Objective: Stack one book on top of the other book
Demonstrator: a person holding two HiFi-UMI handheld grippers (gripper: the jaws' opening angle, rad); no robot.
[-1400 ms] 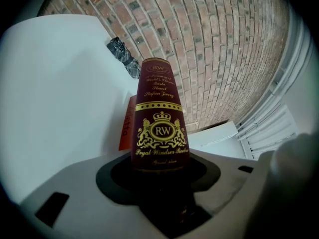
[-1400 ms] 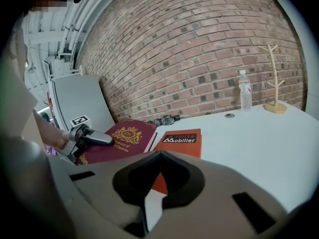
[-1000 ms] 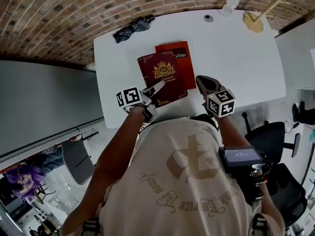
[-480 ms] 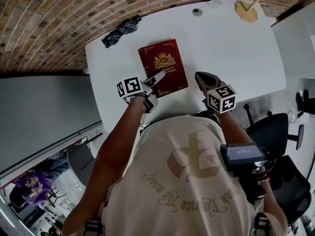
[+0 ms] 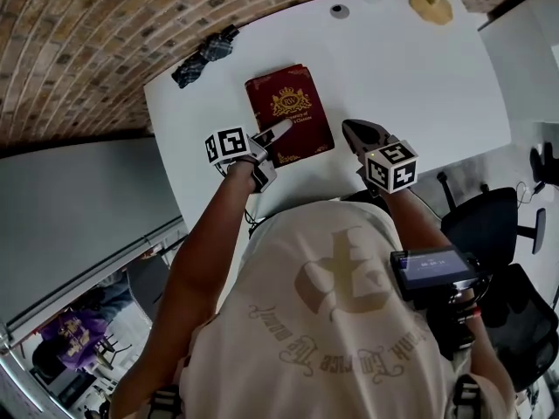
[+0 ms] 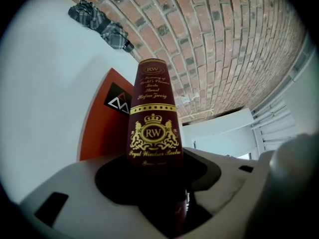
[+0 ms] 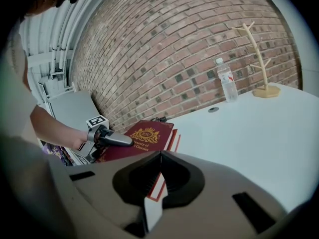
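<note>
A maroon book [image 5: 288, 112] with a gold crest lies flat on the white table [image 5: 393, 68], on top of an orange-red book [image 6: 99, 128] that peeks out at its side. My left gripper [image 5: 281, 129] is shut on the maroon book's near left corner. In the left gripper view the maroon book [image 6: 152, 113] runs straight out from between the jaws. My right gripper [image 5: 349, 129] hovers to the right of the books, jaws together and holding nothing. The right gripper view shows the maroon book [image 7: 144, 136] and the left gripper [image 7: 124, 142].
A folded dark plaid umbrella [image 5: 205, 49] lies at the table's far left. A water bottle [image 7: 227, 81], a wooden branch stand [image 7: 259, 59] and a small round cap [image 5: 339, 10] stand at the far edge by the brick wall. An office chair [image 5: 489, 225] is at the right.
The maroon book has slid over the orange-red book, which stuck out at its far right a second ago and is now nearly covered. Both grippers have shifted slightly.
</note>
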